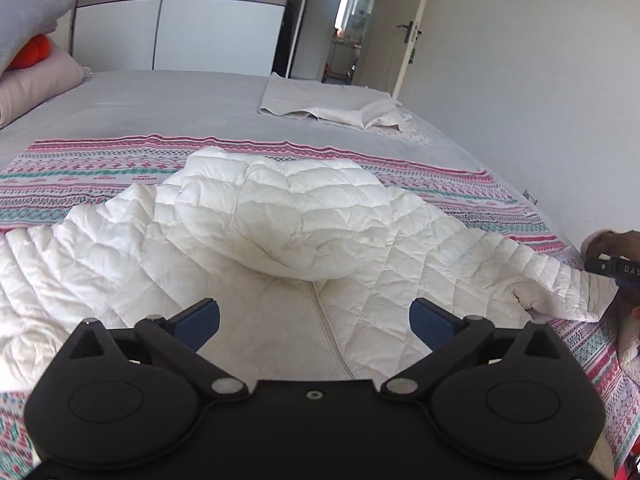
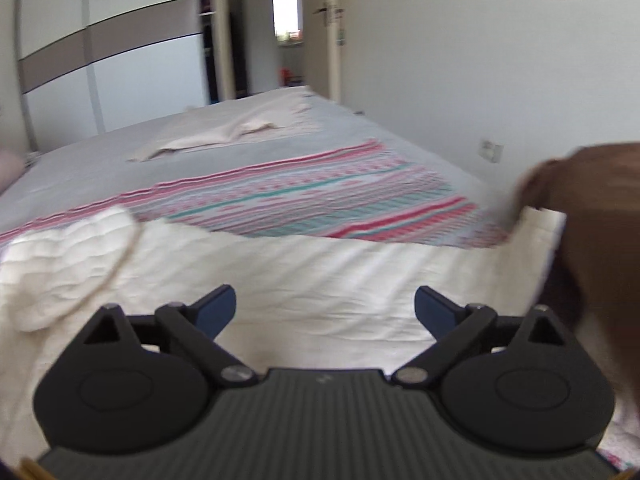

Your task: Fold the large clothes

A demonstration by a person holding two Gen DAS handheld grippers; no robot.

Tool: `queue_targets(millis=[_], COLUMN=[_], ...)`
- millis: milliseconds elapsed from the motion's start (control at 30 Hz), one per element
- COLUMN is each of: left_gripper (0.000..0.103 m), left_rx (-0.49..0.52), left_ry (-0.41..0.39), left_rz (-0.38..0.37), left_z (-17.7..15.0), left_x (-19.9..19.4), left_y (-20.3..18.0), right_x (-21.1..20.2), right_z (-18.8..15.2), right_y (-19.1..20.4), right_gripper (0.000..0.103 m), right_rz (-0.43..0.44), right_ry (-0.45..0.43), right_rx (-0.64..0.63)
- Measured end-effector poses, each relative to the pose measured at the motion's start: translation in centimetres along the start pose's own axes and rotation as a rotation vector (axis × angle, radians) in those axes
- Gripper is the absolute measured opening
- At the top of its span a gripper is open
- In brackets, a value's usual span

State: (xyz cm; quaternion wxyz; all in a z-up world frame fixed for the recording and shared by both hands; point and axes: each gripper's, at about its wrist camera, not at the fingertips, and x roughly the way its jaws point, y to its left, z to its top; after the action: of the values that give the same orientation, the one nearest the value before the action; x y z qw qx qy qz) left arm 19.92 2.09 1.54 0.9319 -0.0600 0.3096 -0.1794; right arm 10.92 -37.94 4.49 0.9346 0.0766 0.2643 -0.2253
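White quilted puffer jacket (image 1: 280, 240) spread front-up across centre frame on striped blanket (image 1: 460, 188) over bed (image 1: 160, 100). Likely light, soft, springy, slick-shelled; best pinched at cuff or hem. Left hand-held gripper (image 1: 316, 320) and right hand-held gripper (image 2: 325, 308): jaws apart, empty.

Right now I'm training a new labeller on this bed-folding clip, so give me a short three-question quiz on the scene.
1. True or false: the left tongs are clamped on the white quilted jacket.
2. Multiple choice: the jacket lies on A) bare floor, B) a striped patterned blanket, C) a chair.
3. Fill in: beyond the blanket, on the grey bed sheet, lies a beige ____.

Key:
1. False; both the left tongs and the right tongs stand wide open with nothing between the fingers.
2. B.
3. Cloth, partly folded.
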Motion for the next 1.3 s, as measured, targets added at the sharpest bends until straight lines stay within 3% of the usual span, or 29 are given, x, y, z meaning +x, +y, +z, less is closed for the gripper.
queue_targets(millis=[100, 167, 400, 567, 667, 800, 867, 933, 1033, 1133, 1300], left_gripper=[0.102, 0.102, 0.102, 0.102, 0.102, 0.102, 0.102, 0.102, 0.102, 0.102, 0.102], left_rx=[0.023, 0.045, -0.023, -0.022, -0.015, -0.005, -0.013, -0.023, -0.034, -0.056, -0.076], left_ry=[-0.064, -0.079, -0.042, -0.015, 0.007, 0.009, 0.011, 0.014, 0.004, -0.009, -0.023], left_rz=[0.009, 0.035, 0.020, 0.036, 0.042, 0.047, 0.046, 0.045, 0.041, 0.034, 0.051], left_z=[-1.7, -2.3, -2.7, -3.2, -3.6, -3.7, -3.7, -3.6, -3.4, -3.0, -2.5], left_x=[0.1, 0.5, 2.4, 3.5, 3.9, 4.0, 4.0, 4.0, 3.7, 3.3, 2.6], left_y=[-0.4, -0.6, -0.3, -0.4, -0.3, -0.1, 0.1, 0.3, 0.5, 0.9, 1.6], right_x=[1.4, 2.4, 6.2, 8.7, 10.0, 10.9, 10.8, 10.3, 8.9, 7.5, 4.0], right_z=[-0.3, -0.4, -1.0, -1.8, -2.4, -3.0, -3.0, -2.6, -1.9, -0.8, 0.9], right_y=[-2.5, -4.3, -8.0, -8.6, -9.3, -10.0, -10.0, -10.1, -10.2, -10.2, -8.2], right_gripper=[0.097, 0.097, 0.089, 0.087, 0.081, 0.065, 0.052, 0.029, 0.008, 0.004, 0.001], right_rz=[-0.130, -0.170, -0.140, -0.211, -0.237, -0.250, -0.260, -0.261, -0.247, -0.197, -0.167], right_ry=[0.010, 0.008, 0.094, 0.129, 0.145, 0.119, 0.097, 0.067, 0.000, -0.055, -0.190], right_rx=[0.042, 0.087, 0.231, 0.240, 0.249, 0.240, 0.230, 0.217, 0.208, 0.234, 0.164])
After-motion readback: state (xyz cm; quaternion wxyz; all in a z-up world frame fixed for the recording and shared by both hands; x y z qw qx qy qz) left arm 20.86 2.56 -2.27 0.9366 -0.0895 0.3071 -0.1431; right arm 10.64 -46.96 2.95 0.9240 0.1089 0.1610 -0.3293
